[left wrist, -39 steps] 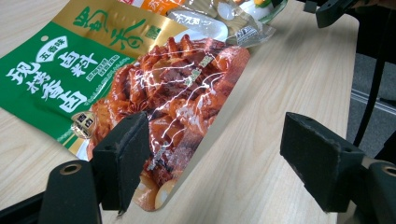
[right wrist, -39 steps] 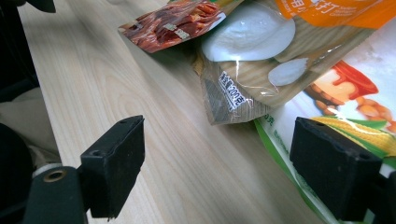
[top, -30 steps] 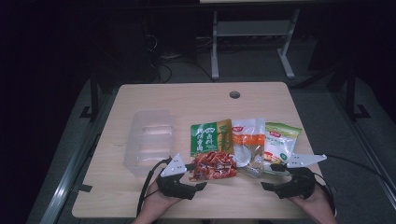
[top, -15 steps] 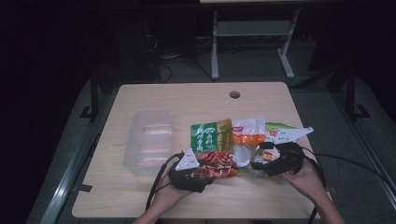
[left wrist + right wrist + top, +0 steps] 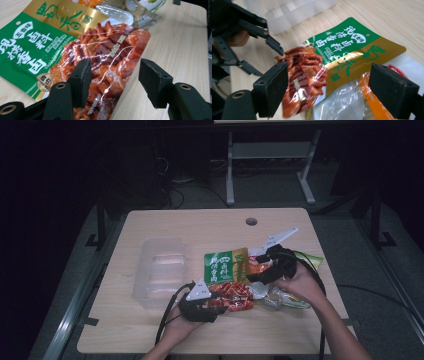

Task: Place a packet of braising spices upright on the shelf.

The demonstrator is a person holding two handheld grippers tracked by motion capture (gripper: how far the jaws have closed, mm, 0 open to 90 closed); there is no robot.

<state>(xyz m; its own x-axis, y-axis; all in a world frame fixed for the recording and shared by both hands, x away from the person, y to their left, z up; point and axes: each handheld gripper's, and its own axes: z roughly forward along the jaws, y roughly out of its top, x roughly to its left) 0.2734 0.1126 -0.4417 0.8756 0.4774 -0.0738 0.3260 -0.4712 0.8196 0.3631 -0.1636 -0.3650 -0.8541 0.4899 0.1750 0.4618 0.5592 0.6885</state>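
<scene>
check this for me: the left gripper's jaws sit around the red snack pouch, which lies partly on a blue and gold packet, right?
Not quite: the packet under the red snack pouch is green and gold, not blue and gold, as the left gripper view shows. The rest holds: the left gripper has its jaws on either side of the pouch; they have just been closing.

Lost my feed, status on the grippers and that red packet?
Left gripper closing around red snack packet, pads not pressing. Right gripper open, hovering above. Green pouch underlaps packet.

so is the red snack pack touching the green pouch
Touching. In the left gripper view the red snack pack lies over the lower edge of the green pouch, no gap; the right gripper view shows the same overlap.
</scene>
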